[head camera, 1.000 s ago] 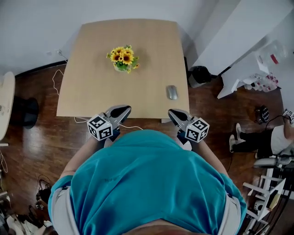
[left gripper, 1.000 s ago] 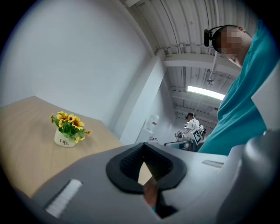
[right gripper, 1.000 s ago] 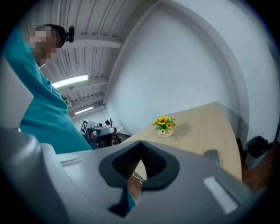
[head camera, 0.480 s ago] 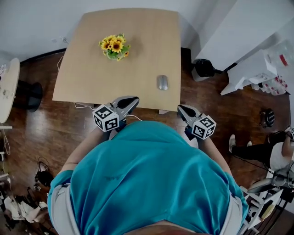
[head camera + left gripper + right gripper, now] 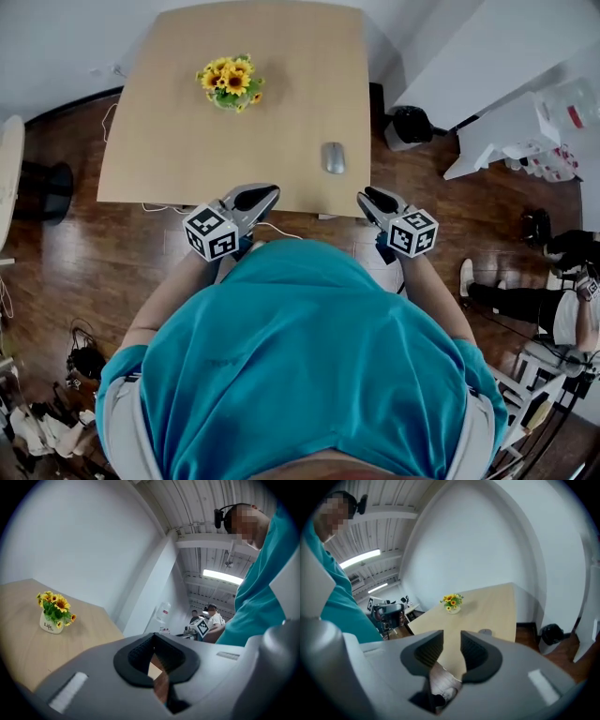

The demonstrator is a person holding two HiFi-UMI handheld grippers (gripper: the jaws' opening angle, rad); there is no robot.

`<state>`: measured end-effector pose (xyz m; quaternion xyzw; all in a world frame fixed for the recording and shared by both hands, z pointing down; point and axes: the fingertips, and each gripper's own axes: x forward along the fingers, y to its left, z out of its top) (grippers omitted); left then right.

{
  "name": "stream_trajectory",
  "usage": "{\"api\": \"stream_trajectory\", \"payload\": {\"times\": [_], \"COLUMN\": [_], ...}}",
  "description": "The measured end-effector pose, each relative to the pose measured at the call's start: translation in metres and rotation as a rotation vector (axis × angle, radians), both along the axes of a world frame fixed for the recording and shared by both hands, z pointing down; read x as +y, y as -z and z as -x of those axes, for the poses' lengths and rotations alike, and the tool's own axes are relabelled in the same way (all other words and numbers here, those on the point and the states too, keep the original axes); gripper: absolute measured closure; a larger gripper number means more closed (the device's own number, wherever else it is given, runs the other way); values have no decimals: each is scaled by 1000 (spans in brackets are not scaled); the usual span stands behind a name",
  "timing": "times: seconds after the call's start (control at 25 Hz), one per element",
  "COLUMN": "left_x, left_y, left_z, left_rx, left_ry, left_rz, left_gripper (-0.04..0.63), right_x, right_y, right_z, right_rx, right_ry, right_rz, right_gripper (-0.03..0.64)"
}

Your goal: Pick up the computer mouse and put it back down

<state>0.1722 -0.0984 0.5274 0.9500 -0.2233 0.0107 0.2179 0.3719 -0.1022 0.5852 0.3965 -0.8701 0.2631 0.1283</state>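
Note:
The grey computer mouse (image 5: 333,157) lies on the light wooden table (image 5: 291,84) near its front right corner; in the right gripper view the mouse (image 5: 485,632) peeks over one jaw. My right gripper (image 5: 373,198) hovers at the table's front edge, just short of the mouse and a little to its right. Its jaws are opening, with a narrow gap between them and nothing in it (image 5: 452,637). My left gripper (image 5: 258,197) hangs over the front edge, left of the mouse. Its tips meet, with nothing held (image 5: 152,637).
A small pot of sunflowers (image 5: 228,82) stands on the table's far left part. A black bin (image 5: 411,125) and white furniture (image 5: 497,141) flank the table's right side. A cable (image 5: 277,230) trails on the wooden floor under the front edge. A person (image 5: 562,300) sits at the far right.
Both grippers have come forward to the table's front edge, and the right one now sits closer to the mouse. The mouse and the flower pot have not moved on the table.

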Motion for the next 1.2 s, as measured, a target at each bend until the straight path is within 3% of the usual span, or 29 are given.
{"api": "stream_trajectory", "payload": {"times": [0.4,0.52,0.72,1.04,1.2], "left_x": [8,9,11,17,23], "left_y": [-5,-8,-10,-17,-19], "left_z": [26,33,46,67,76], "left_rx": [-1,-3,-5,-22,-19], "left_ry": [20,23,42,35,51], "left_rz": [-1,2,0,32,55], "left_gripper": [591,591,591,591,591], "right_x": [-78,-104,-136,-156,-157], "right_y": [-26,-46,-81,-156,-181], "right_z": [28,24,25,19,18], "right_rx": [183,289,388,445,479], "right_ry": [75,56,25,-92,-123], "right_rz": [251,317,421,632,683], "right_gripper": [317,284,268,268,268]}}
